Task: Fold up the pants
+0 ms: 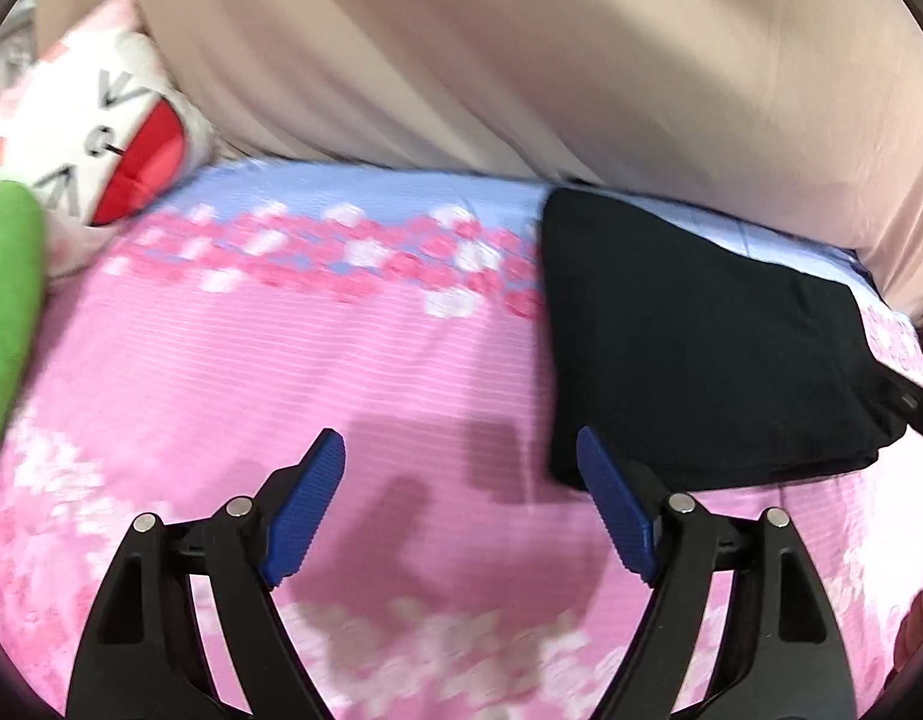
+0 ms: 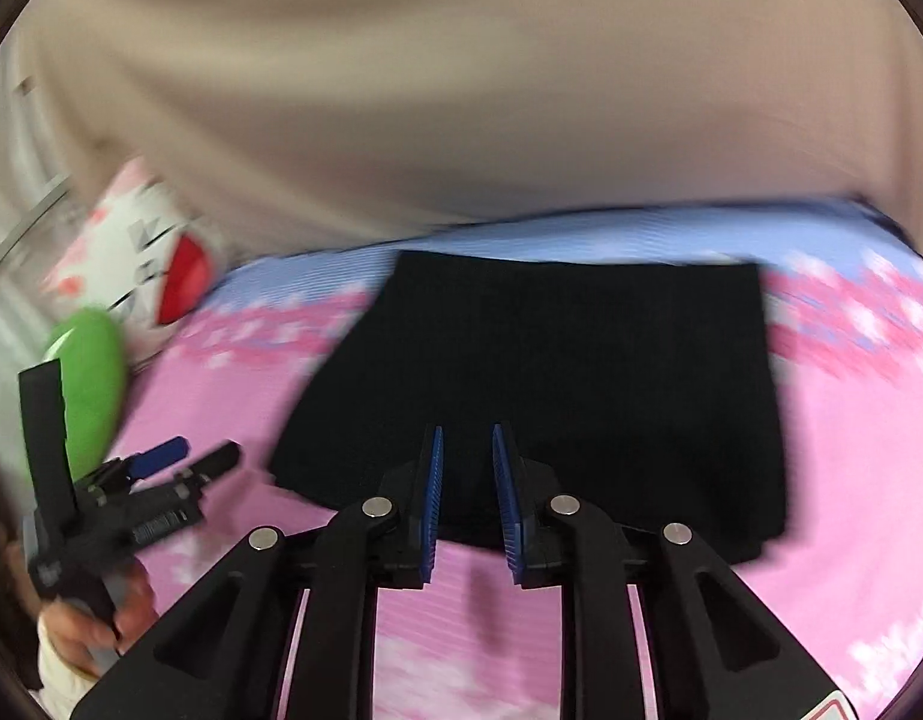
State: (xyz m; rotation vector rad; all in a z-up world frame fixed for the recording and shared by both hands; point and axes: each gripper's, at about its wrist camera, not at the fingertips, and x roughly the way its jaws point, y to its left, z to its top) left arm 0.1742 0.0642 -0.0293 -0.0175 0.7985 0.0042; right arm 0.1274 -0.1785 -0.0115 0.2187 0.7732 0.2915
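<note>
Toys, a white plush (image 1: 110, 138) and a green one (image 1: 5, 306), lie at far left on the pink bedspread (image 1: 221, 372). Left gripper (image 1: 461, 462) hovers over bare cover, blue pads spread wide, holding nothing. Right of it, pants (image 2: 539, 372) lie flat as a compact black rectangle, apparently already folded. Right gripper (image 2: 467, 438) hangs above their near edge, pads close together with a narrow gap, gripping nothing. Judged stage: final folds done; any next move would be smoothing or withdrawing.
</note>
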